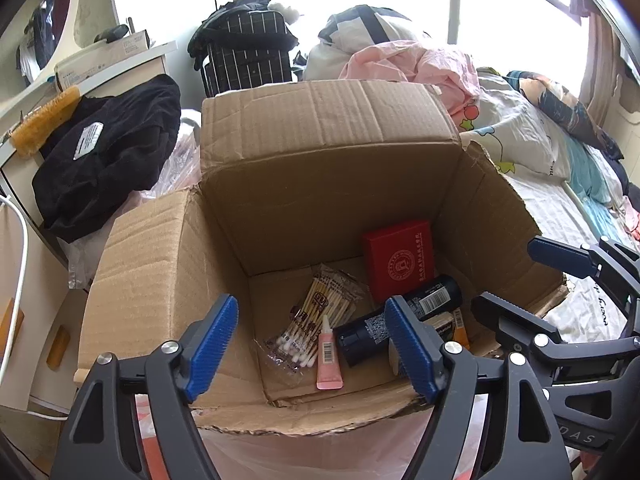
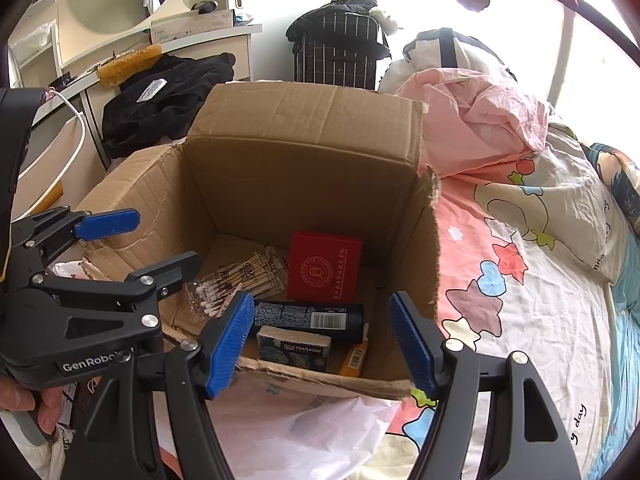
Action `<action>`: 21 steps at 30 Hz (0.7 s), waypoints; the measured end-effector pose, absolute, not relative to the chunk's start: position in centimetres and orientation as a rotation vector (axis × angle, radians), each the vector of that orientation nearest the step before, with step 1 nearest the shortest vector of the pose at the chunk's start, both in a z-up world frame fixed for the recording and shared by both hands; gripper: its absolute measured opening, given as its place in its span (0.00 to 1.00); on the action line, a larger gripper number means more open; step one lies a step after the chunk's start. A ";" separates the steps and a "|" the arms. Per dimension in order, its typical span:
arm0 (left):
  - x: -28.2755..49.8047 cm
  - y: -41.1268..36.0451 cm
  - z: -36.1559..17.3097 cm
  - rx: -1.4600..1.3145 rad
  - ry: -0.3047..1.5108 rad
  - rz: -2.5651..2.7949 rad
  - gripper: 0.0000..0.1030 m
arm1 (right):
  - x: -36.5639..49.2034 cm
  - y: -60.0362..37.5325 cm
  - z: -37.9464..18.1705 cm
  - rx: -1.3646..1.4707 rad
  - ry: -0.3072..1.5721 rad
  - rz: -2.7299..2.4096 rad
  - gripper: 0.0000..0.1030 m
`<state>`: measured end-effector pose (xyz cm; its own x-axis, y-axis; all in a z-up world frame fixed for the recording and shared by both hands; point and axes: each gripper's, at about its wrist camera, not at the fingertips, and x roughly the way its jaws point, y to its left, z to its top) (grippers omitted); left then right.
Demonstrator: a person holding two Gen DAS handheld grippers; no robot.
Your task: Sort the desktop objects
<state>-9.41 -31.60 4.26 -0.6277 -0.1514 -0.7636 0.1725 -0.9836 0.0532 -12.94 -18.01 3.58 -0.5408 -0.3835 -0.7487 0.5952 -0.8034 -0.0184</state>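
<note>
box [image 1: 320, 152]: plain brown corrugated cardboard
flat case [image 1: 399, 258]: red with a gold round emblem
bottle [image 1: 400, 316]: black, white barcode label
tube [image 1: 329, 360]: pale pink, white cap, barcode
cotton swabs [image 1: 316, 320]: tan sticks, white tips, clear wrapper with dark print
small pack [image 2: 294, 347]: dark with pale edges and white lettering
orange tube [image 2: 354, 358]: orange, white barcode patch
left gripper [image 1: 310, 344]: black frame, blue ribbed pads
right gripper [image 2: 322, 340]: black frame, blue ribbed pads
bedsheet [image 2: 520, 280]: cream with pink, blue and yellow cartoon shapes
blanket [image 2: 480, 128]: pink
garment [image 1: 108, 160]: black, white tag
bag [image 2: 340, 48]: black with a white grid check
</note>
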 end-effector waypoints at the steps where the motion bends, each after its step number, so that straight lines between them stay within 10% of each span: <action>1: -9.5 -31.4 4.3 1.256 0.032 -2.681 0.77 | -12.9 -17.8 3.6 1.036 0.363 -2.325 0.65; 21: -9.7 -27.1 5.1 1.233 -0.046 -2.706 0.78 | -11.7 -13.9 4.7 0.996 0.358 -2.378 0.66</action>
<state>-9.72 -27.13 5.15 -0.6444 -0.1647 -0.7468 0.1393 -0.9855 0.0971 -11.65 -13.92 4.69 -0.5861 -0.3713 -0.7201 0.5667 -0.8231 -0.0368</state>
